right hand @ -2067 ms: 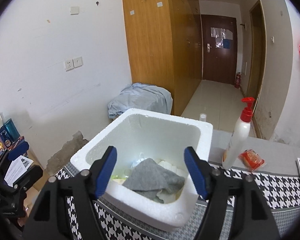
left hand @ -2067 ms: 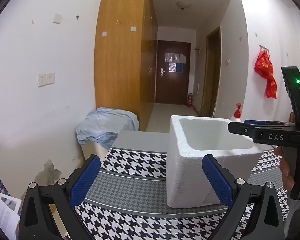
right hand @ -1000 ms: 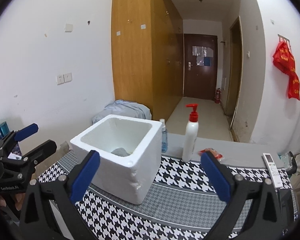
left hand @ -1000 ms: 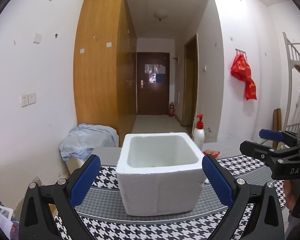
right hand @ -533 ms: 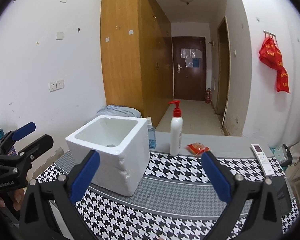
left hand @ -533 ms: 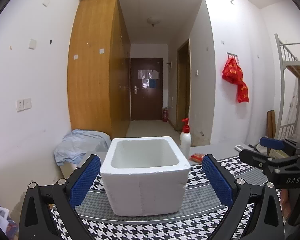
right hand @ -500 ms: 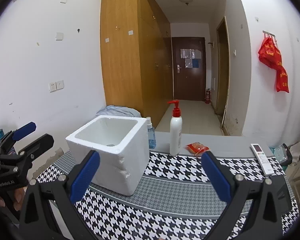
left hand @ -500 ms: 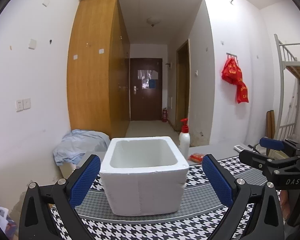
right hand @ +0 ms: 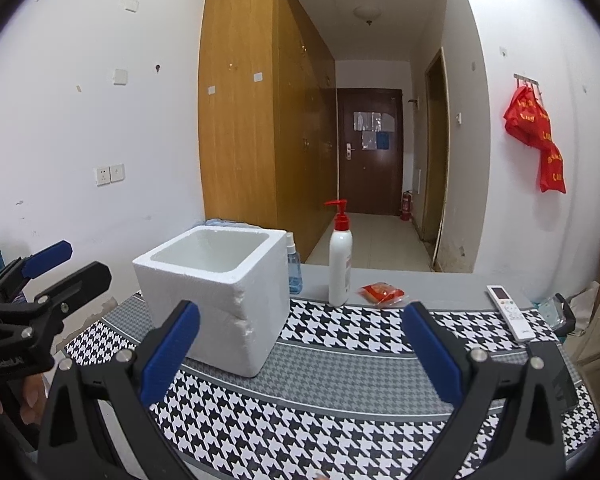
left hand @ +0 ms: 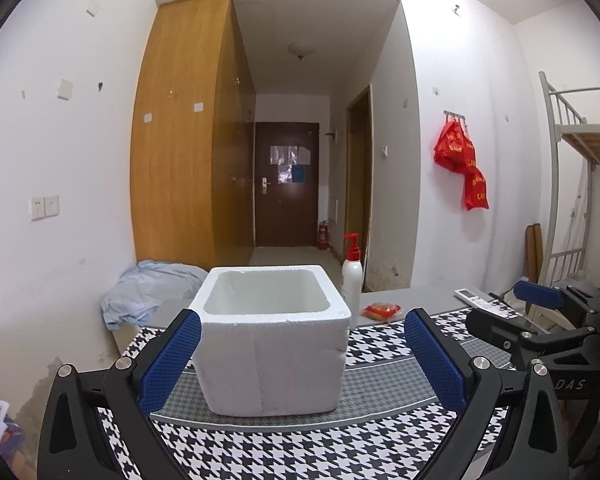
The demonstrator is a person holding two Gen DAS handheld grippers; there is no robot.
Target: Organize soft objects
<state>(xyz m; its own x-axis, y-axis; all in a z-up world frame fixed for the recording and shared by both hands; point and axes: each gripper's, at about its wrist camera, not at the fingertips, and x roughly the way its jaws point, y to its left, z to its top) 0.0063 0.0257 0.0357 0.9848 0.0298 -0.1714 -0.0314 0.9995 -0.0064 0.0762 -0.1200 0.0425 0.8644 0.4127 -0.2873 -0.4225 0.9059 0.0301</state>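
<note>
While both tongs hang back from the table, this is how things lie.

Left tongs [left hand: 300, 360]: released, blue pads spread wide with nothing between them; the foam box shows in the gap, farther off and untouched.
Right tongs [right hand: 300, 354]: released too, pads wide apart and bare, held over the near edge of the table.
Foam box [left hand: 271, 340]: white, open-topped, upright on the houndstooth cloth [right hand: 340, 408] toward the table's left part; from these low angles its contents cannot be seen.
Soft objects: none visible on the cloth; whether any lie in the box I cannot tell.
Pump bottle [right hand: 339, 256]: white with a red pump, upright behind the box to its right, on the grey strip of table.
Spray bottle [right hand: 293, 270]: small, bluish, just beside the box's far right corner.
Red packet [right hand: 382, 293]: flat on the table, right of the pump bottle.
Remote [right hand: 510, 312]: white, lying near the table's right edge.
Table [right hand: 440, 284]: grey top, mostly under the cloth.
Blue fabric heap [left hand: 148, 290]: off the table, against the wall by the wooden wardrobe [left hand: 184, 128].
</note>
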